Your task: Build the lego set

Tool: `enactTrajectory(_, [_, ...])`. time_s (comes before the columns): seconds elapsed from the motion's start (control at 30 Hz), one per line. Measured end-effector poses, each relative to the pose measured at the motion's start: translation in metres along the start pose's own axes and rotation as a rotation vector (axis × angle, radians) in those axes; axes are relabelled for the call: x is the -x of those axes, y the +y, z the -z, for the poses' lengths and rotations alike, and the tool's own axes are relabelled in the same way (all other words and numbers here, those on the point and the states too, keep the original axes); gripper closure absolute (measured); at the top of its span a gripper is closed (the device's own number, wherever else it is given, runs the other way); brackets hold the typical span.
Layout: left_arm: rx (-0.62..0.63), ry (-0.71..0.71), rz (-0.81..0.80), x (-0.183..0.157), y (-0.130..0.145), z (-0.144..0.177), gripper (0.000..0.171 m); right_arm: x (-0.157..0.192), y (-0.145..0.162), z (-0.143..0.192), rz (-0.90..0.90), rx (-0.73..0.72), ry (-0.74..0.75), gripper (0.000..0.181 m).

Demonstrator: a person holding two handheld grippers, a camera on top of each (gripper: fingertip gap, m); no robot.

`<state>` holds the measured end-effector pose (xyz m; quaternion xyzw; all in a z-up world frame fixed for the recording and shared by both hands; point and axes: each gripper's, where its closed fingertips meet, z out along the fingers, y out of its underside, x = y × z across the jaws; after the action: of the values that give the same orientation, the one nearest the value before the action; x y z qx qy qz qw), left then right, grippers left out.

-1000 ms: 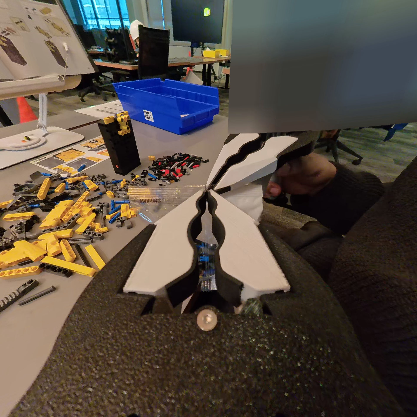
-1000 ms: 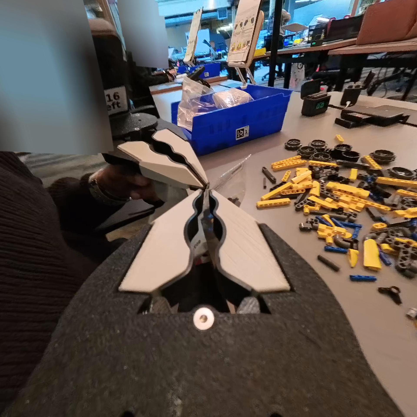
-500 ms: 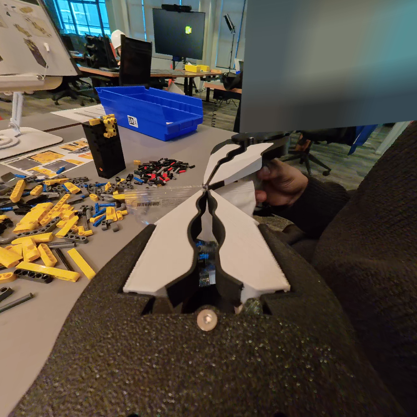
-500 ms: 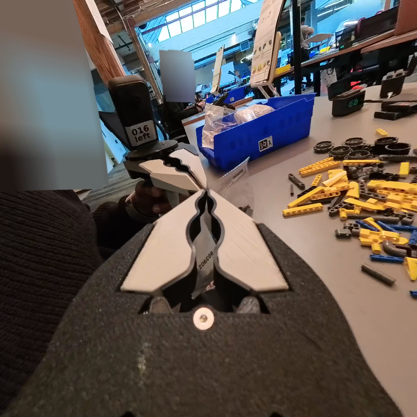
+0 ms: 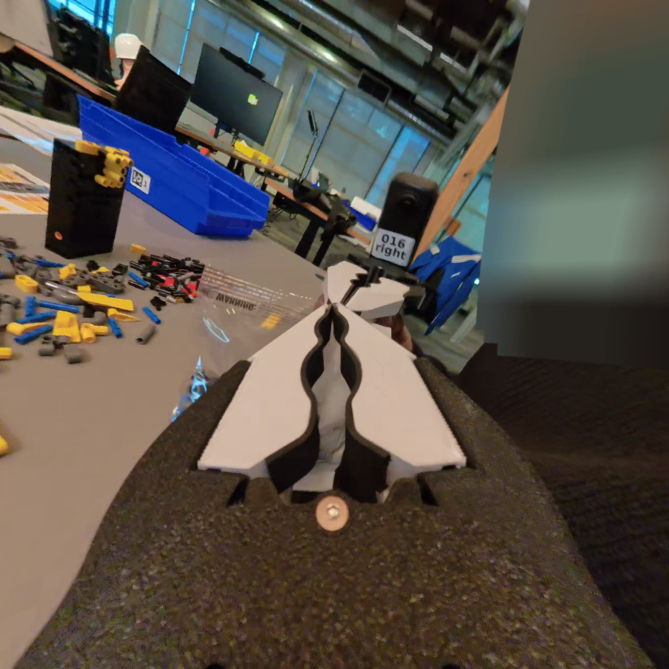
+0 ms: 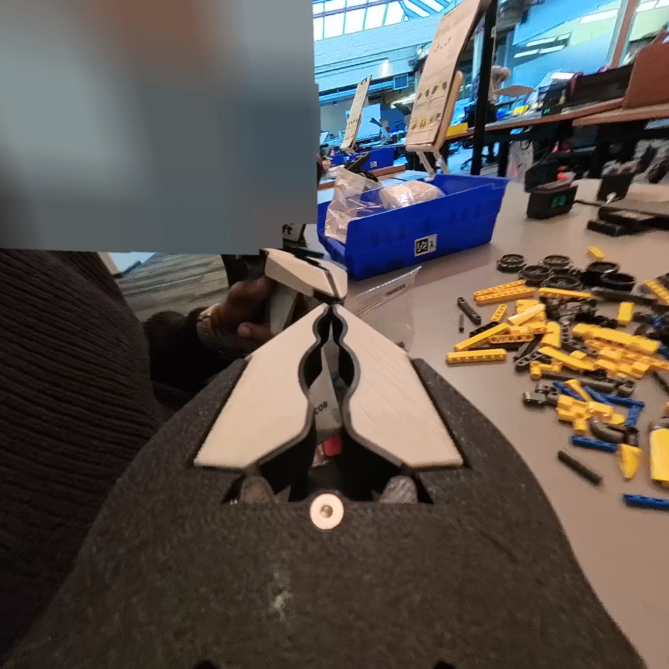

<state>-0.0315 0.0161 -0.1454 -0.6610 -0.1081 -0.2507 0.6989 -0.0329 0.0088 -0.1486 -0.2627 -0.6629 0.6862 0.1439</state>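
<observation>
Both grippers are shut on one clear plastic bag (image 5: 249, 307), their tips almost touching at the table's near edge. My left gripper (image 5: 332, 306) pinches the bag's edge, and the film spreads out to the left above the table. My right gripper (image 6: 330, 307) pinches the same bag (image 6: 383, 293), and a white label strip (image 6: 324, 402) of it hangs between the fingers. The right gripper also shows in the left wrist view (image 5: 362, 289), just beyond the left tips. The left gripper shows in the right wrist view (image 6: 307, 277), held by a hand (image 6: 239, 311).
Loose yellow, blue and black building pieces (image 5: 72, 307) (image 6: 564, 344) cover the grey table (image 5: 72, 416). A black block model topped with yellow parts (image 5: 85, 202) stands at the back. A blue bin (image 5: 188, 188) lies behind it; in the right wrist view the blue bin (image 6: 434, 231) holds plastic bags. Left and right tips are no more than a few centimetres apart.
Both wrist views have tilted upward and swung while the grippers stay shut on the bag. The bag film now spreads wider to the left of the left gripper.
</observation>
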Motion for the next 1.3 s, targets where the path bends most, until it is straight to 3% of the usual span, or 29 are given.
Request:
enactTrajectory(0.17, [-0.056,0.009,0.136,0.003,-0.005,0.0,0.171,-0.003,-0.004,-0.002,0.226,0.029,0.149,0.181])
enactTrajectory(0.27, [-0.109,0.021,0.18,-0.003,-0.012,-0.003,0.171,0.0,-0.014,0.001,0.222,-0.046,0.142,0.181])
enactTrajectory(0.37, [-0.199,0.114,0.328,-0.01,-0.021,-0.005,0.171,0.008,-0.025,0.004,0.231,-0.125,0.126,0.181])
enactTrajectory(0.43, [-0.299,0.129,0.443,0.004,-0.029,0.004,0.171,0.024,-0.036,0.007,0.153,-0.234,0.018,0.181])
enactTrajectory(0.47, [-0.31,0.16,0.486,0.007,-0.029,0.008,0.171,0.019,-0.037,0.006,0.117,-0.249,0.036,0.181])
enactTrajectory(0.53, [-0.313,0.128,0.448,0.008,-0.029,0.012,0.171,0.002,-0.031,0.009,0.09,-0.235,0.097,0.181])
enactTrajectory(0.87, [-0.295,0.021,0.297,0.018,-0.033,0.01,0.171,-0.028,-0.026,0.021,-0.232,-0.322,0.042,0.181])
enactTrajectory(1.3, [-0.277,-0.087,0.286,0.043,-0.025,0.01,0.171,-0.041,-0.017,0.023,-0.327,-0.31,0.065,0.181])
